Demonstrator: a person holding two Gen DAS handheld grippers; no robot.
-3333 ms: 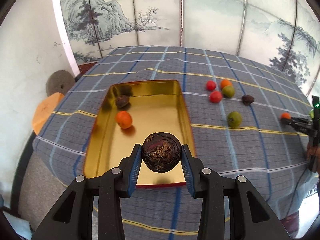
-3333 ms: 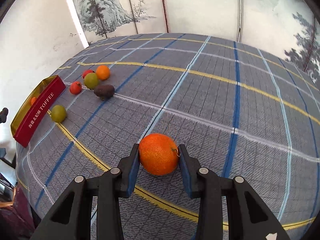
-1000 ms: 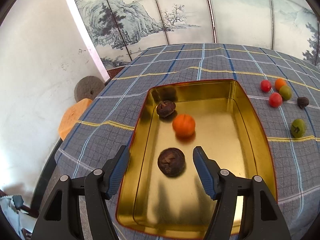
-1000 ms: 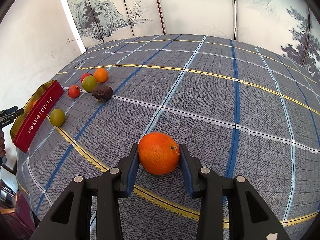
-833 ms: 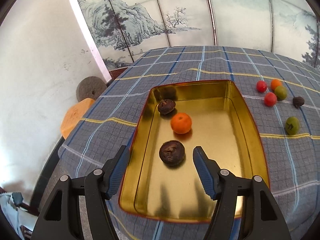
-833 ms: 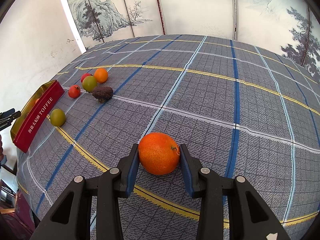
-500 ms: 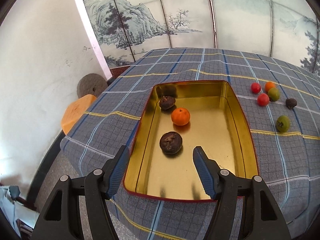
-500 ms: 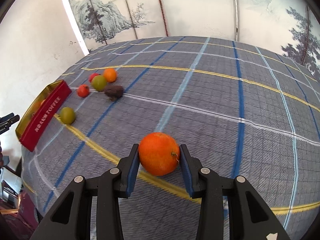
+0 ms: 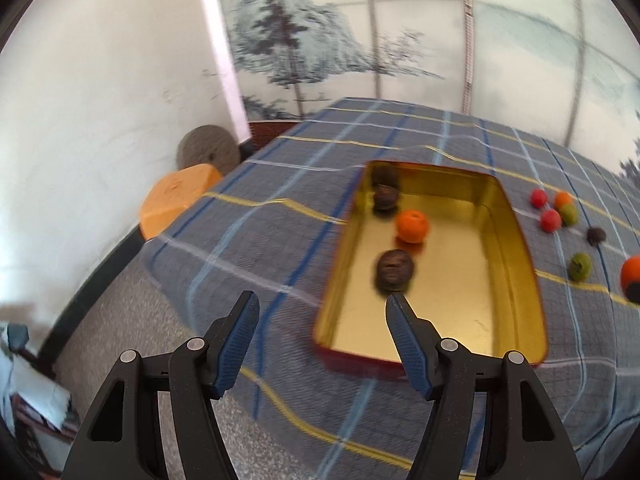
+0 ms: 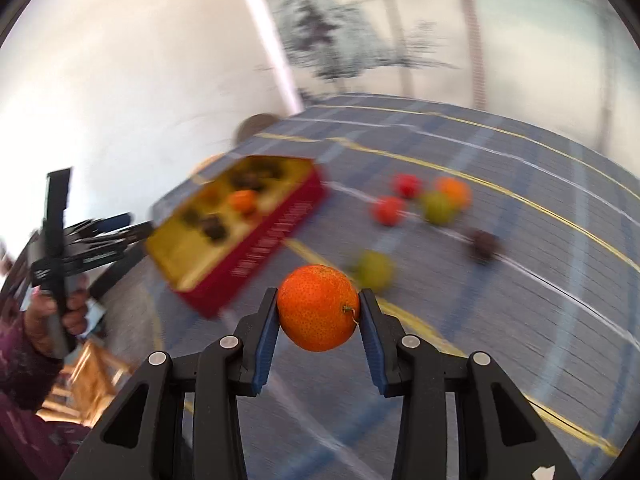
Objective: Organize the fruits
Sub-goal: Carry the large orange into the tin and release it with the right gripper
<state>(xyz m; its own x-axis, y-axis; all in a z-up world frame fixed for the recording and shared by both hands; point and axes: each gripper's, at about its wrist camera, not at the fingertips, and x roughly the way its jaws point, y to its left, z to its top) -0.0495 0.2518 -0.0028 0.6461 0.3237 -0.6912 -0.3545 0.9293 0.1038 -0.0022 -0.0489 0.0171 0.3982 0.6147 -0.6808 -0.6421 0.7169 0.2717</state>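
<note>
Right gripper (image 10: 319, 312), low centre of the right wrist view, is clamped on a big orange (image 10: 318, 307), blue pads pressed to both its sides, fruit held clear above the plaid tablecloth (image 10: 520, 280); just past the orange, slightly right, lies a green fruit (image 10: 374, 269), blurred; further up-right sits a loose bunch w/ two red fruits (image 10: 388, 210), another green one (image 10: 438, 207), a small orange (image 10: 454, 191), and a dark fruit (image 10: 484, 244) apart at right; gold tin w/ red sides (image 10: 272, 232) is centre-left of that view, tilted in frame, dark lumps and an orange thing inside, too blurred to say more; at far left the person's hand (image 10: 60, 316) holds the other tool. Left gripper (image 9: 322, 312), low centre of the left wrist view, has its jaws spread wide w/ nothing between them, hanging over the near table edge; gold tin (image 9: 516, 248) lies just beyond, to the right of the gap; inside it a dark round fruit (image 9: 395, 270) nearest the right fingertip (image 9: 400, 320), a tangerine (image 9: 412, 226) behind, another dark fruit (image 9: 386, 198) at the far-left corner; loose fruits on cloth at right of frame; an orange stool (image 9: 176, 204) at mid-left.
</note>
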